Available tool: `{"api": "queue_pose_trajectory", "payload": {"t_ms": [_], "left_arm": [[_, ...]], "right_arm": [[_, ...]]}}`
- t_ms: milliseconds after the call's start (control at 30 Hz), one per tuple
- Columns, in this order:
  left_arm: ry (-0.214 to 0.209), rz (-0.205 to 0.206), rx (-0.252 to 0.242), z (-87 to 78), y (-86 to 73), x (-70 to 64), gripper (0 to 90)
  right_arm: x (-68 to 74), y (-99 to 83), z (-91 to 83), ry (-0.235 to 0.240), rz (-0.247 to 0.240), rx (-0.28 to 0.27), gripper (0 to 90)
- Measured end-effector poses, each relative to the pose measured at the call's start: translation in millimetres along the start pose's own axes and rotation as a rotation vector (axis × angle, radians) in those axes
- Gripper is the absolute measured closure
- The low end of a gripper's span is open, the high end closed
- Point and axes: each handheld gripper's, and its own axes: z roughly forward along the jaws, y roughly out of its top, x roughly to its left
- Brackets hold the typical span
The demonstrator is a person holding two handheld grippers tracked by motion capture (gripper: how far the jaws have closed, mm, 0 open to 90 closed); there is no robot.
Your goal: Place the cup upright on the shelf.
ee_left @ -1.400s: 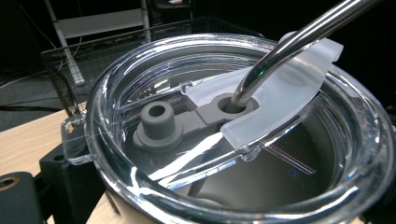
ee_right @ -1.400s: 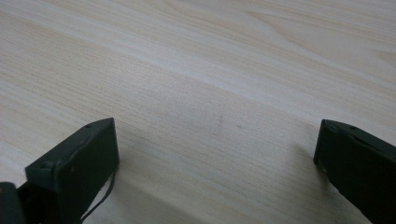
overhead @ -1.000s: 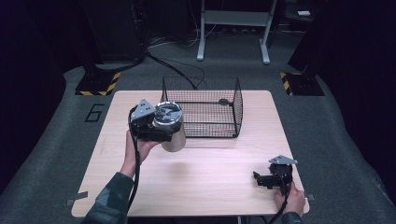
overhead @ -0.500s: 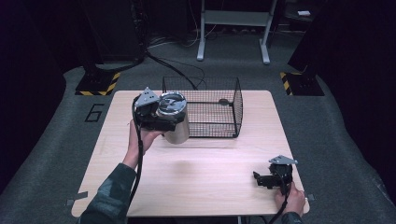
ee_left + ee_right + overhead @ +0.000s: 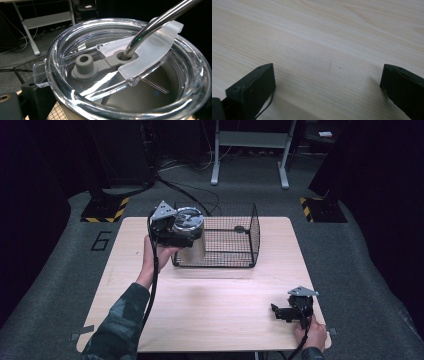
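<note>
Up at the far left of the counter, the left tool has a steel tumbler clamped in its jaws and carries it in the air at the near-left corner of the black wire basket. From the high view the cup's top overlaps the basket's left rim, its body hanging in front of the mesh, while the person's left hand grips the tool from below and the cable trails down along the camouflage sleeve.

Riding along in the left gripper view, we look straight down onto the tumbler's clear plastic lid. A grey rubber plug sits in the lid, joined by a strap to a grey ring round the metal straw, which slants up and out to the upper right. A frosted sliding tab lies across the lid beside the straw. The inside of the cup looks dark through the lid. A bit of basket mesh peeks in at the lower left, and a white-legged stand waits on the floor beyond.

Over at the near right corner, the right tool rests low on the counter in the person's right hand, well apart from the basket. The right gripper view shows both black jaws spread wide, with bare pale wood grain between them and nothing held.
</note>
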Motion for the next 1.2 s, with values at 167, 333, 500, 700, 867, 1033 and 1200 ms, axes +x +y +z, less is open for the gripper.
{"api": "queue_pose_trajectory", "payload": {"t_ms": [167, 333, 500, 700, 867, 1033, 1200], "left_arm": [[0.007, 0.006, 0.002, 7.9, 6.6, 2.4, 3.7], [0.019, 0.017, 0.001, 16.4, 12.9, 5.2, 3.7], [0.023, 0.012, -0.001, 25.3, 16.9, 7.7, 3.7], [0.026, 0.014, 0.010, 40.5, 17.5, 8.9, 3.7], [0.034, 0.008, 0.020, 51.0, 15.3, 11.7, 3.7], [0.044, 0.001, 0.034, 58.6, 13.3, 15.3, 3.7], [0.054, -0.005, 0.035, 67.2, 13.4, 18.9, 3.7]], "right_arm": [[0.0, 0.0, 0.0, 0.000, 0.000, 0.000, 0.0], [0.0, 0.1, 0.1, 0.000, -0.002, 0.000, 0.0], [0.0, 0.0, 0.1, 0.000, -0.002, -0.001, 0.0], [0.0, 0.0, 0.2, 0.001, -0.004, 0.000, 0.0], [-0.1, 0.1, 0.3, 0.001, -0.006, 0.000, 0.0], [-0.9, 0.2, 0.4, 0.002, -0.017, 0.000, 0.0], [-0.9, 0.3, 0.4, 0.001, -0.014, 0.000, 0.0]]}}
